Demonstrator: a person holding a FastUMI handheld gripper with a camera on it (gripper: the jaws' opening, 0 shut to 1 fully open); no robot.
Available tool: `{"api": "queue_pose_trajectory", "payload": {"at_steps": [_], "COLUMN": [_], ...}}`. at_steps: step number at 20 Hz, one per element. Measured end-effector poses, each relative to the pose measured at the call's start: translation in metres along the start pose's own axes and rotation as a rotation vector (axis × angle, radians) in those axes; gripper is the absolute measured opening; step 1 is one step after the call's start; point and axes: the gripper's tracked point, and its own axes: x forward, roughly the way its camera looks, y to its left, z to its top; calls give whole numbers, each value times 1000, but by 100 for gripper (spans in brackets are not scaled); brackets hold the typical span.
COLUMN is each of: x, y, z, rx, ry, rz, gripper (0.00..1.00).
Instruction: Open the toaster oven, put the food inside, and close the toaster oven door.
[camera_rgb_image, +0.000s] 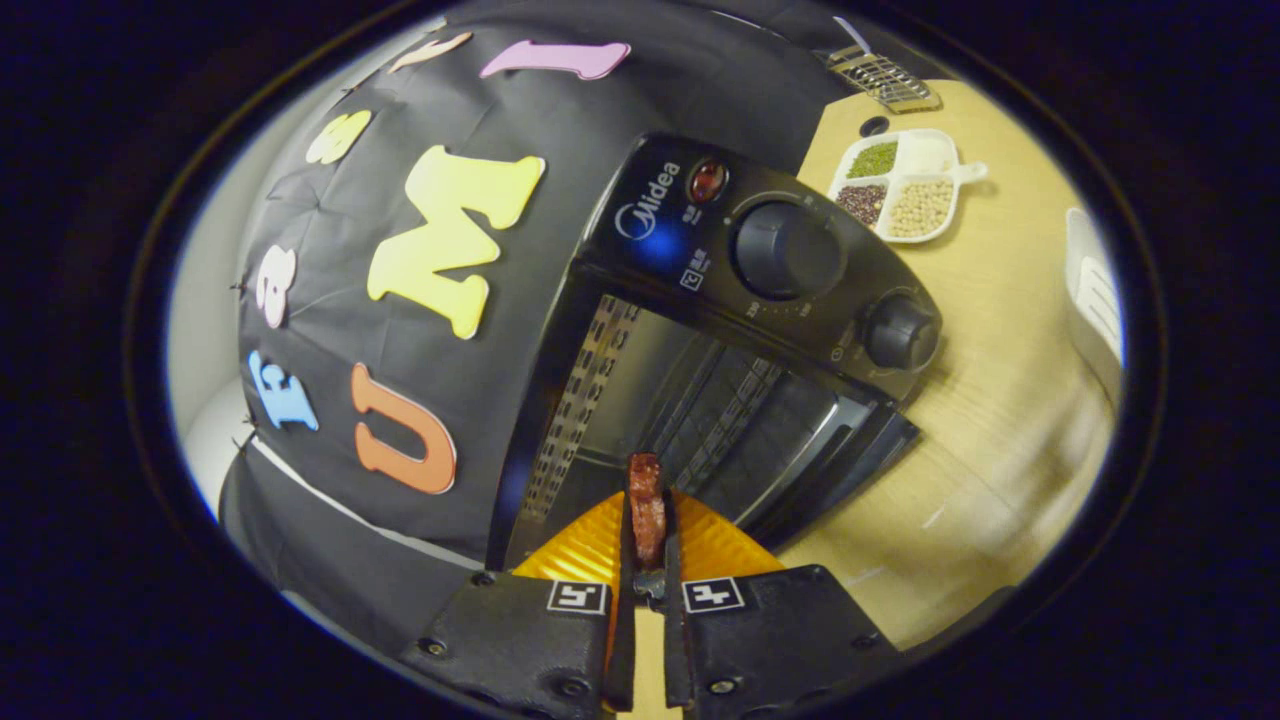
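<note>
Gripping a reddish food piece (646, 505), claw (647, 530) before the open toaster oven (720, 330), door partly hidden.

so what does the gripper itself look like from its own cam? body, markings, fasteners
The gripper has two blocky black housings side by side, matte and angular, with a narrow slot between them. Each housing carries a small square black-and-white fiducial tag near its inner top corner. Round screw heads sit along the housings' faces and lower edges. Two thin fingers run forward from the slot. No cables or sleeve are visible.
</note>
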Motion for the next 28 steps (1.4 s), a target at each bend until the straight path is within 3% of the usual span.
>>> {"api": "queue_pose_trajectory", "payload": {"at_steps": [3,8,10,12,14,18,23,26,28], "x": [25,46,47,44,44,35,20,14,9], "y": [0,-15,-23,-30,-26,-32,-39,-38,-43], "z": [2,-14,-13,-11,-7,-3,-17,-20,-13], "rx": [11,-53,-118,-216,-303,-628,-903,-860,-895], "ry": [-61,-39,-24,-6,-3,21,106,132,143], "rz": [-24,-105,-148,-198,-206,-284,-346,-337,-353], "gripper": [14,15,18,28,51,100,100,100,100]}}
